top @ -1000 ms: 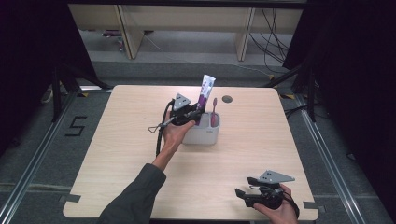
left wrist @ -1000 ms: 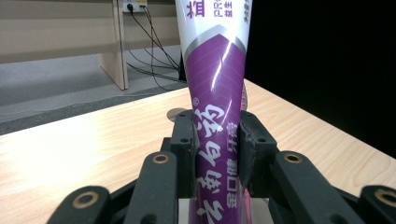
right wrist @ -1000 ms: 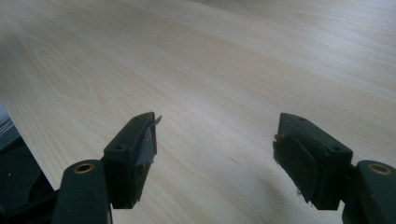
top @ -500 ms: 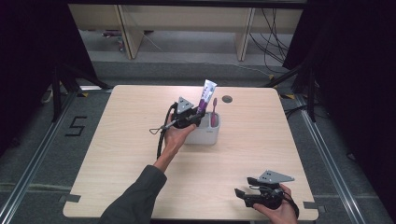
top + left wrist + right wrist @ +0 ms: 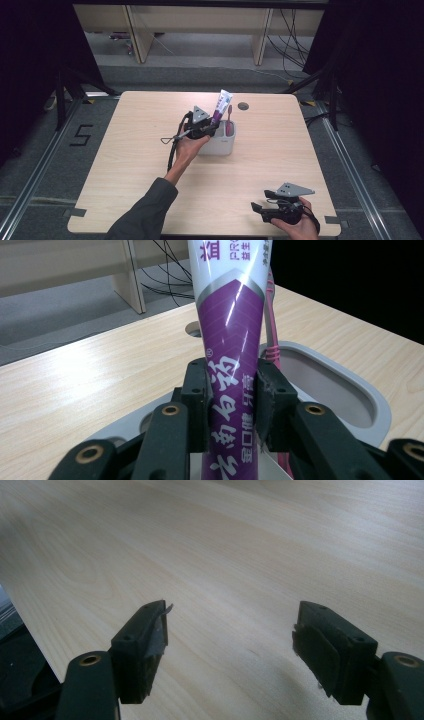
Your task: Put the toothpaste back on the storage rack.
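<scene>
Nearest, by the tabletop's (image 5: 125, 165) front right corner, the right gripper (image 5: 260, 209) rests with jaws spread wide on nothing. Farther in, toward the middle, the left gripper (image 5: 212, 129) clamps a purple-and-white toothpaste tube (image 5: 231, 340), standing tilted in a white holder (image 5: 222, 145) beside a pink toothbrush (image 5: 229, 122).

A pale wooden tabletop (image 5: 140, 165) with rounded corners fills the middle of the frame, a round cable hole (image 5: 243, 106) near its far edge. Grey floor (image 5: 45, 175) surrounds it, with a "5" (image 5: 81, 135) marked at the left. Light wooden furniture (image 5: 200, 25) and loose black cables (image 5: 292, 42) stand along the top. Black curtains (image 5: 380, 75) darken both sides.
</scene>
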The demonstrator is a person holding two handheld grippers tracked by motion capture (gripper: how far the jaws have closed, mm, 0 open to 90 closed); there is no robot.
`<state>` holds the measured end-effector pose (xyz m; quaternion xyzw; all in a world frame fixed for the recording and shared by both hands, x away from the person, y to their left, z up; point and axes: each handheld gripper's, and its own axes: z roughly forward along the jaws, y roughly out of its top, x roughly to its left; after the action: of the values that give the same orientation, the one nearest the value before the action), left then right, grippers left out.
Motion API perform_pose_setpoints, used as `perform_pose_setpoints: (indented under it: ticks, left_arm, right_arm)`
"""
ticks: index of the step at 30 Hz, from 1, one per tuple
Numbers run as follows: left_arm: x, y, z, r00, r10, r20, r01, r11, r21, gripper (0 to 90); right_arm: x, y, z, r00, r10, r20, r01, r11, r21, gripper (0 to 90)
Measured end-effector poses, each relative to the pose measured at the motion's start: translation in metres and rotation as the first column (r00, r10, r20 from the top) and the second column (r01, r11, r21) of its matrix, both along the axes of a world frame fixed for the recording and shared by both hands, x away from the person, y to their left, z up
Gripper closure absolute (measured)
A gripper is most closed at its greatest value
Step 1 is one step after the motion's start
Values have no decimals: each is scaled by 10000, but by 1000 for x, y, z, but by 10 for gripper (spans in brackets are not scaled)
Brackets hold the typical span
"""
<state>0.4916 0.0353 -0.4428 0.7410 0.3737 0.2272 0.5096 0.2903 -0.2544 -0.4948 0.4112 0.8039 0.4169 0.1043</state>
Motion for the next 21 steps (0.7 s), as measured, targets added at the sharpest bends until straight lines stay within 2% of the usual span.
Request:
perform_pose_setpoints:
  ticks: [1,2,6,10,12,14,15,16,17,19,21]
  left_arm:
    - [0,0,0,10000,-5,-15,5,10000,53,695]
    - [0,0,0,10000,-19,-14,19,9999,111,694]
    - [-1,0,1,10000,14,-83,-13,9999,137,692]
    - [-1,1,1,10000,2,-75,1,9996,292,686]
    - [-1,1,2,9998,-77,-182,81,9997,222,666]
    - [-2,1,3,9999,-100,-106,104,9992,393,624]
    - [-3,2,3,10000,-78,-44,79,9995,305,596]
    - [-4,3,5,10000,-31,-12,31,10000,-27,606]
    - [-5,4,7,10000,-36,67,37,9999,-106,606]
    - [-7,5,12,9997,6,242,-4,9999,-100,578]
    - [-9,8,15,9997,-57,238,58,10000,-55,557]
  right_arm:
    - [0,0,-1,10000,-42,17,42,10000,10,304]
    - [-1,0,1,9998,-79,-162,80,9999,81,304]
    - [0,0,0,10000,13,-72,-13,10000,33,304]
    - [0,1,0,9999,-20,-170,21,10000,53,304]
    - [-1,1,0,9998,-45,-196,46,10000,65,304]
    - [-1,1,0,9998,-7,-207,8,10000,50,304]
    - [-1,1,0,9995,-38,-304,40,10000,90,305]
    - [-1,1,0,9997,31,-248,-31,10000,18,305]
    - [-1,1,0,9997,30,-242,-29,10000,15,305]
    - [-1,2,0,9997,70,-243,-70,10000,21,305]
    - [-2,2,1,9992,-45,-407,48,10000,64,305]
